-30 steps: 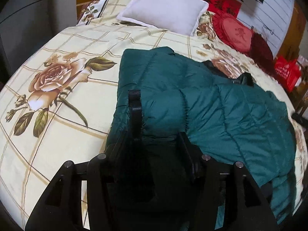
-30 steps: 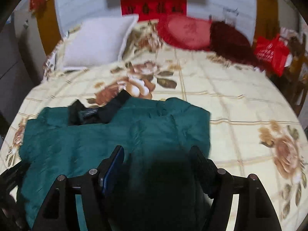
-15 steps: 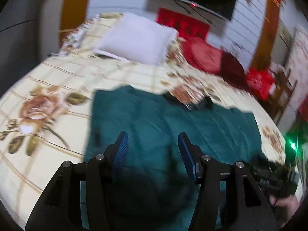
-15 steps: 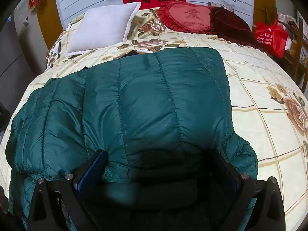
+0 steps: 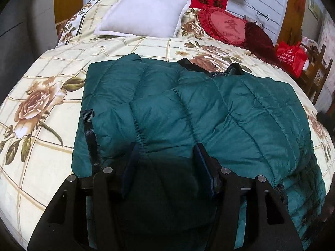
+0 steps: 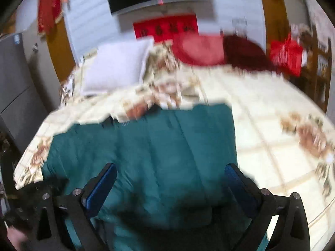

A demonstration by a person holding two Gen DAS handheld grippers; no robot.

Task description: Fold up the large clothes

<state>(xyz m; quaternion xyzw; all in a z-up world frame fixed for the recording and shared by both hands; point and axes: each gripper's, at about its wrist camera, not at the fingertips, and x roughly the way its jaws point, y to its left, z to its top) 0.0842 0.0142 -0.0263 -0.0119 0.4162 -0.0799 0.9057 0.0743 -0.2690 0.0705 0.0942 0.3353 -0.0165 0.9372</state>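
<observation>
A dark green quilted down jacket [image 5: 188, 113] lies folded on the floral bedspread [image 5: 41, 96], its black collar [image 5: 217, 71] toward the pillows. My left gripper [image 5: 167, 148] is open just above the jacket's near edge, with nothing between its fingers [image 5: 130, 165]. In the blurred right wrist view the jacket [image 6: 167, 146] lies below my right gripper [image 6: 170, 168], which is wide open and empty above the near edge. A black strap [image 5: 90, 133] runs along the jacket's left side.
A white pillow [image 5: 144, 18], a red heart cushion [image 5: 226, 27] and a dark red cushion [image 5: 259, 39] lie at the bed's head. A red bag [image 5: 291, 56] and a wooden chair [image 5: 316, 71] stand at the right. A grey cabinet [image 6: 14, 87] stands at the left.
Both grippers have let go of the jacket and opened. The right gripper has lifted and pulled back from it; the left has settled low over the near edge.
</observation>
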